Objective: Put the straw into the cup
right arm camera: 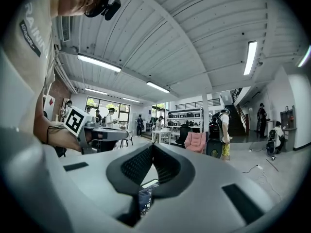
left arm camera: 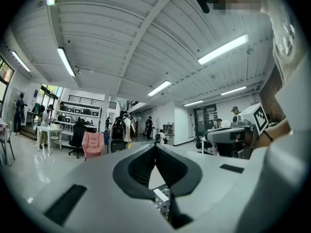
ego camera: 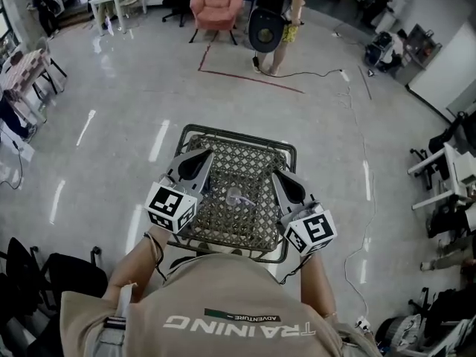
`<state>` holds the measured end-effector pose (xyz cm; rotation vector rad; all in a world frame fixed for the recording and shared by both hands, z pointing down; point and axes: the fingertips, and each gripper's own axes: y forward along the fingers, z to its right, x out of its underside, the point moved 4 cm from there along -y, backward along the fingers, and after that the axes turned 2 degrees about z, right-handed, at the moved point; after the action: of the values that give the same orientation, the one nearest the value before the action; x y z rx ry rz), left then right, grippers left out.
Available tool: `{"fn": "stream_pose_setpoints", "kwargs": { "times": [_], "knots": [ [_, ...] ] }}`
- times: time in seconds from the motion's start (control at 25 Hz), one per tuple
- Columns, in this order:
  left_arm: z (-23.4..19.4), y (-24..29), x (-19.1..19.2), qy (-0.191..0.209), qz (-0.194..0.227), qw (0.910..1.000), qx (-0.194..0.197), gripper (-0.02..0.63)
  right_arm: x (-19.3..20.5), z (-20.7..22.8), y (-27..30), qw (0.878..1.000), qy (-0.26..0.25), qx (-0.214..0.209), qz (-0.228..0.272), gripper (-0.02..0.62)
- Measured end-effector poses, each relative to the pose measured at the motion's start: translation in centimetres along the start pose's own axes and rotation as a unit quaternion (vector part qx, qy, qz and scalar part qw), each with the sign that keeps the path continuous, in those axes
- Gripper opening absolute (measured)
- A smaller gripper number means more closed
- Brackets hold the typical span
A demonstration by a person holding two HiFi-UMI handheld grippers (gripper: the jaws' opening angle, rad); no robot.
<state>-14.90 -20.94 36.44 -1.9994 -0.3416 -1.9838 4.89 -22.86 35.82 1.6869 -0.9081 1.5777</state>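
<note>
Left gripper [left arm camera: 155,148] and right gripper [right arm camera: 152,148] both have their jaws pinched together on nothing, one on each side of the clear cup [ego camera: 236,196] on the lattice surface [ego camera: 260,225]. I think the thin straw [ego camera: 248,201] is sticking out of the cup, but it's tiny in the shot. I'd call this basically done.

I am holding my left gripper [ego camera: 208,155] over the mesh table's [ego camera: 239,134] left edge and my right gripper [ego camera: 275,175] over its right edge, the cup [ego camera: 235,197] sitting between them near the middle.
</note>
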Motion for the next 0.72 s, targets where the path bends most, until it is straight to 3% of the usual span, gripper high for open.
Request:
{"fn": "stream_pose_setpoints", "kwargs": {
  "times": [0.72],
  "knots": [
    [0.1, -0.7, 0.4, 0.027, -0.003, 0.9996, 0.001, 0.015, -0.2, -0.3, 1.3, 1.0, 0.006, -0.012, 0.005, 0.017]
  ]
}}
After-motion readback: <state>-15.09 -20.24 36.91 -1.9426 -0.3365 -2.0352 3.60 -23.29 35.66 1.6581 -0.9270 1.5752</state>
